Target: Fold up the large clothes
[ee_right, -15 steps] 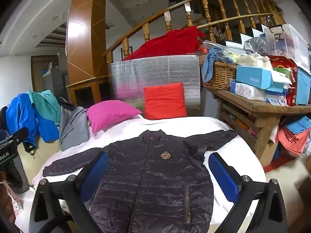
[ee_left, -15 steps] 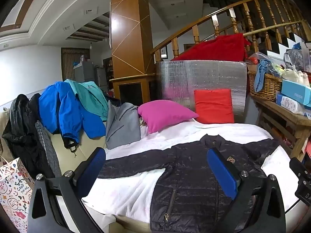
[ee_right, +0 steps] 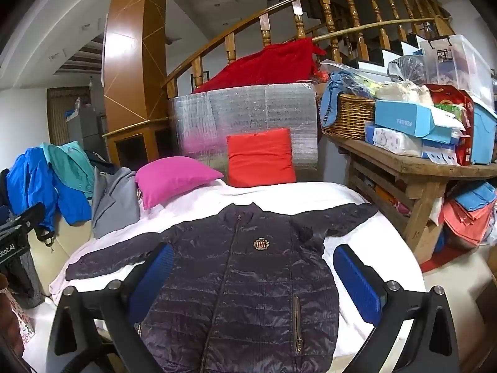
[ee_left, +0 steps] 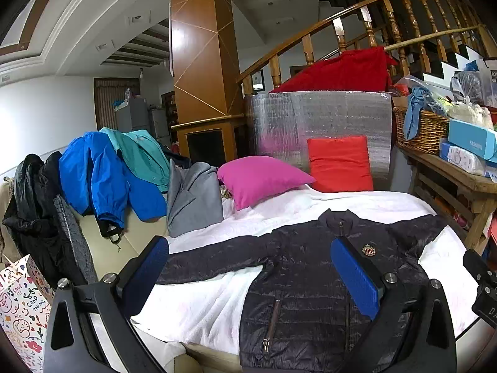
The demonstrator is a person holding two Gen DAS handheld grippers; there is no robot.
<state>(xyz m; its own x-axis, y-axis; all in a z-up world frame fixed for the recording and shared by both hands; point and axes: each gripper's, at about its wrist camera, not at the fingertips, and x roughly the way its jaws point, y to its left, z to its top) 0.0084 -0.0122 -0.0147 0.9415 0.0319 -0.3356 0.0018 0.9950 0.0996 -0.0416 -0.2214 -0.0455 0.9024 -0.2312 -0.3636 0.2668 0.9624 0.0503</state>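
Observation:
A dark quilted puffer jacket [ee_right: 248, 267] lies flat, front up and zipped, on a white sheet [ee_right: 279, 192], sleeves spread to both sides. It also shows in the left wrist view [ee_left: 298, 273]. My left gripper [ee_left: 250, 248] is open and empty, held above the jacket's left sleeve and body. My right gripper [ee_right: 253, 256] is open and empty, held above the jacket's chest, its blue pads on either side of the body.
A pink pillow [ee_right: 174, 178] and a red cushion [ee_right: 259, 157] sit at the back of the sheet. Blue, teal, grey and black garments [ee_left: 102, 171] pile at the left. A cluttered wooden table [ee_right: 419, 164] stands right. A patterned paper bag [ee_left: 21, 304] stands lower left.
Both views are almost the same as before; the right gripper has shifted slightly, the jacket sits a touch higher in its view. Nothing was gripped or let go.

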